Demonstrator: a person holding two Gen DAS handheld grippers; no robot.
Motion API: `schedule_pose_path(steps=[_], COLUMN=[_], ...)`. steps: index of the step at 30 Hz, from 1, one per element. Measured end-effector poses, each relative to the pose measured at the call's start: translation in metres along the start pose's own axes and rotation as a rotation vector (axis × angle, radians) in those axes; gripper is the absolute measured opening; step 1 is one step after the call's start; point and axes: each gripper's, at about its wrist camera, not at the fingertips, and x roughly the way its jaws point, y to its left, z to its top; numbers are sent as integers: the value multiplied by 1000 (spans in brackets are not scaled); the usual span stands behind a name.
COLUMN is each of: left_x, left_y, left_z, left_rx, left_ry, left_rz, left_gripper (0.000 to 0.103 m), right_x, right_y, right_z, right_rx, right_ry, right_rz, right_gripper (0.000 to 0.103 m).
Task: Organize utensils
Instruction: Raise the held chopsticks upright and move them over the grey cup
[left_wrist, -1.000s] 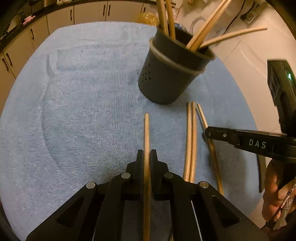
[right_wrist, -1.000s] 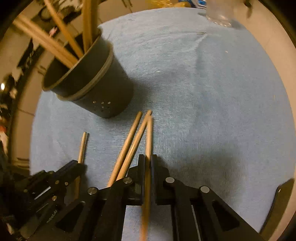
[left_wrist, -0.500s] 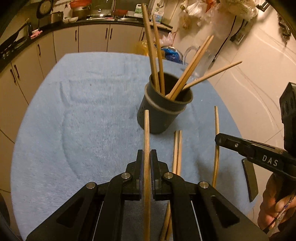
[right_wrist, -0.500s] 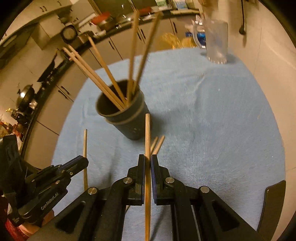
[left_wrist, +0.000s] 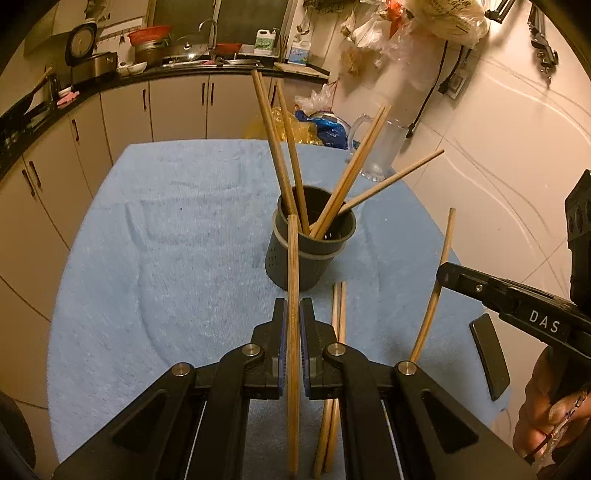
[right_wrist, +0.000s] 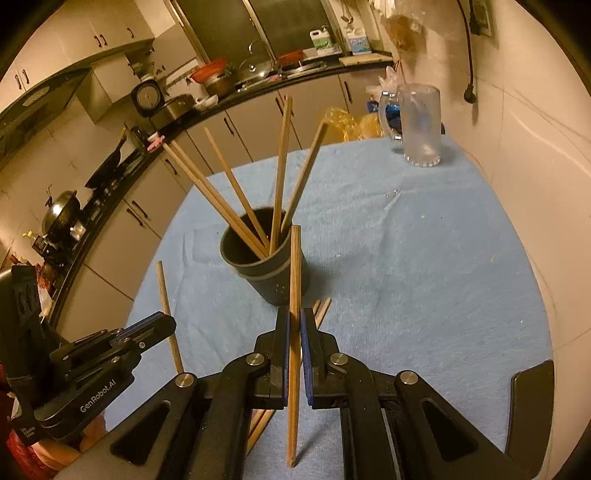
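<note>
A dark utensil cup (left_wrist: 306, 258) (right_wrist: 266, 269) stands on the blue cloth with several wooden chopsticks leaning in it. My left gripper (left_wrist: 293, 314) is shut on one chopstick (left_wrist: 293, 266), held above the cloth and pointing at the cup. My right gripper (right_wrist: 294, 317) is shut on another chopstick (right_wrist: 294, 266), also raised and pointing at the cup. The right gripper also shows in the left wrist view (left_wrist: 443, 273), holding its chopstick (left_wrist: 441, 258). The left gripper shows at the left of the right wrist view (right_wrist: 162, 323). Two chopsticks (left_wrist: 338, 314) lie on the cloth in front of the cup.
The table is covered by a blue cloth (left_wrist: 166, 240) (right_wrist: 424, 258). A clear glass mug (right_wrist: 421, 125) (left_wrist: 380, 147) stands at the far right corner. A black flat object (left_wrist: 489, 354) lies near the right edge. Kitchen cabinets and a counter lie behind.
Both grippers have risen from the cloth, each lifting its chopstick; the views tilted up from the table surface to show the cup and the kitchen.
</note>
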Motion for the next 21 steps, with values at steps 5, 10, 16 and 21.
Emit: schedule_pose_path(steps=[5, 10, 16, 21], left_x=[-6, -17, -25, -34], left_y=[0, 1, -1, 0], left_z=[6, 13, 22, 31], left_rx=[7, 5, 7, 6], left_ry=[-29, -61, -87, -111], left_rz=[-2, -10, -10, -8], left_gripper=[6, 6, 6, 6], right_x=[-14, -26, -40, -50], right_y=[5, 9, 10, 11], right_z=[4, 11, 21, 32], right_rx=[-5, -11, -11, -10], right_ry=[-42, -78, -124, -158], right_rz=[-4, -10, -6, 7], right_gripper=[6, 6, 6, 6])
